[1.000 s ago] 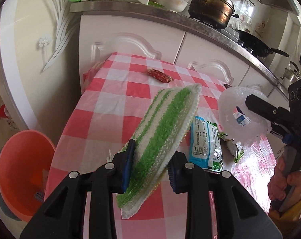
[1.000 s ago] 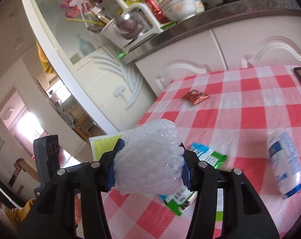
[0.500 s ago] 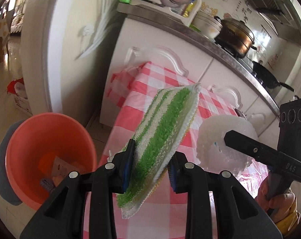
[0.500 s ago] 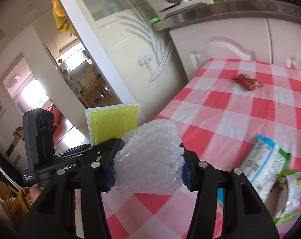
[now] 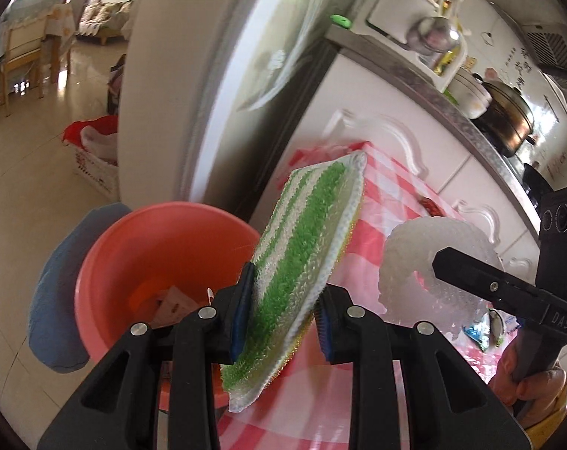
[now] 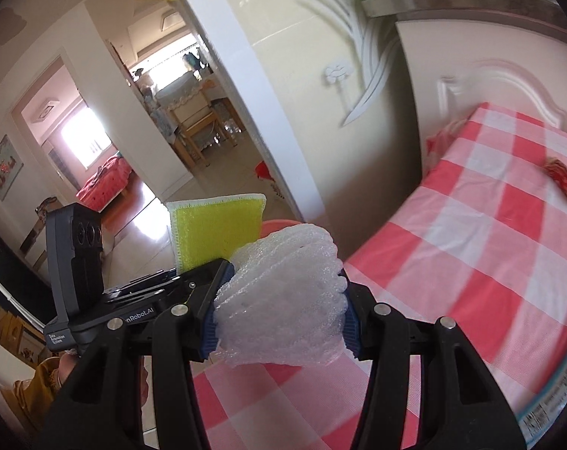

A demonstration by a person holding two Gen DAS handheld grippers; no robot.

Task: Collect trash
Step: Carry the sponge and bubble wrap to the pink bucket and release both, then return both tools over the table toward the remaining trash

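**Cloth and bubble wrap held near the bucket**

A green-and-white striped cloth (image 5: 306,258) is clamped edge-on between the fingers of the left gripper (image 5: 283,318); its yellow back is seen from the right wrist view. The cloth is held tilted, its lower end past the table (image 5: 392,202) edge and its upper end toward the cabinets. Just left of the cloth, an orange bucket (image 5: 114,262) stands on the floor beside the table, and scraps of paper are seen inside it. A grey-blue mat (image 5: 54,292) lies against the bucket's far left side.

A crumpled wad of bubble wrap (image 6: 283,296) is pinched between the pads of the right gripper (image 6: 281,313), whose fingers are held part-way apart by it. The wad is held over the table's checked cloth, to the right of the bucket and beside the striped cloth. A red wrapper (image 6: 563,183) is left on the table farther from the bucket, and a blue-green packet (image 5: 489,328) is glimpsed behind the wad. A pot (image 5: 508,120) is seen on the counter beyond.
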